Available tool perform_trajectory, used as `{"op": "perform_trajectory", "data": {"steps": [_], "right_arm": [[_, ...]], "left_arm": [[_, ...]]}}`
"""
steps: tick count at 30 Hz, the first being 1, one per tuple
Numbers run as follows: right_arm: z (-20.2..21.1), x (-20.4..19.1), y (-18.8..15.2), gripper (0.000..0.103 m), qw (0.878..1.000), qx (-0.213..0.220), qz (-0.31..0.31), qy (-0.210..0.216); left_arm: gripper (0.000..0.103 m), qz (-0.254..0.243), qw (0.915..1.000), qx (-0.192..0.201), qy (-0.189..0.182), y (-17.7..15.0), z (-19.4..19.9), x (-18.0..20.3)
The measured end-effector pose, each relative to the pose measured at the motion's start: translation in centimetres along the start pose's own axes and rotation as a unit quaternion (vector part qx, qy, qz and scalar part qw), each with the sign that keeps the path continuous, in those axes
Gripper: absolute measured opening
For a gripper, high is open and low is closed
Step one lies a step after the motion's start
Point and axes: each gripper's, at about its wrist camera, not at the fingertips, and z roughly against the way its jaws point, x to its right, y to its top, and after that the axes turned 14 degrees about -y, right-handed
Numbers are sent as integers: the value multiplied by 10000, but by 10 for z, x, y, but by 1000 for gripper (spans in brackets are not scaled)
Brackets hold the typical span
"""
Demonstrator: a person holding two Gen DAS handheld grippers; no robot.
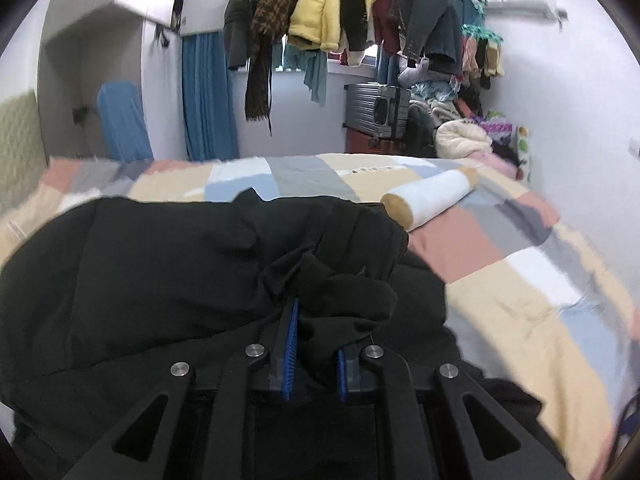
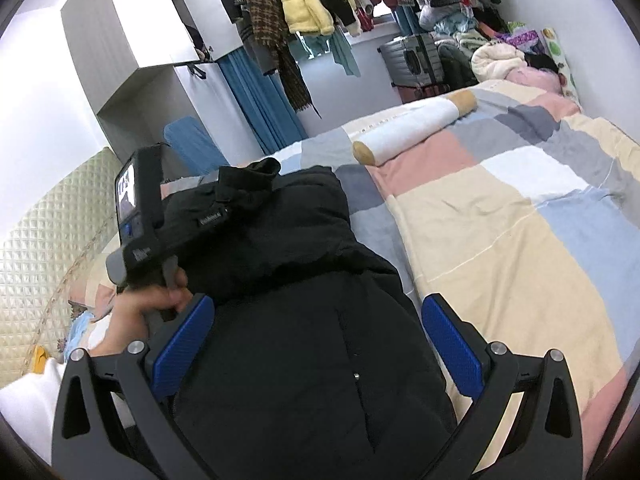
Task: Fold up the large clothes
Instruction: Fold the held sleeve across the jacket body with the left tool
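Note:
A large black padded jacket (image 1: pixel 160 272) lies bunched on a patchwork bed cover (image 1: pixel 520 280). My left gripper (image 1: pixel 316 332) is shut on a fold of the black jacket, with cloth bulging between its blue pads (image 1: pixel 290 348). In the right wrist view the jacket (image 2: pixel 304 320) fills the lower middle. My right gripper (image 2: pixel 320 344) is open wide above it, one blue pad (image 2: pixel 182 344) on each side, and holds nothing. The left gripper's body and the hand on it (image 2: pixel 140 240) show at the left of that view.
A rolled white and tan bolster (image 1: pixel 432 196) lies on the bed beyond the jacket, also in the right wrist view (image 2: pixel 412 128). Clothes hang on a rail (image 1: pixel 340 8) above. A grey suitcase (image 1: pixel 378 108) and a clothes pile stand at the far end. A padded headboard (image 2: pixel 44 248) is at left.

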Motion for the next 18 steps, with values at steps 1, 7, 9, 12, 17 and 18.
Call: {"op": "perform_trajectory", "data": {"steps": [1, 7, 9, 12, 17, 18], "right_arm": [[-3, 0, 0, 103, 10000, -24, -7, -1], [-13, -3, 0, 103, 9999, -85, 26, -94], [-12, -4, -1, 103, 9998, -70, 57, -157], [-10, -7, -1, 103, 9997, -36, 93, -214], [0, -10, -3, 103, 9996, 73, 166, -203], [2, -10, -3, 103, 9996, 104, 180, -193]], "left_arm": [[16, -153, 9998, 7, 151, -1, 0, 6], [31, -980, 9912, -160, 872, -8, 7, 40], [49, -1005, 9906, -199, 903, -8, 15, 45], [72, -1163, 9890, -136, 898, -10, 33, 52], [72, -1117, 9915, -69, 659, -9, 75, 53], [72, -1033, 9928, -8, 613, -8, 88, 50]]}}
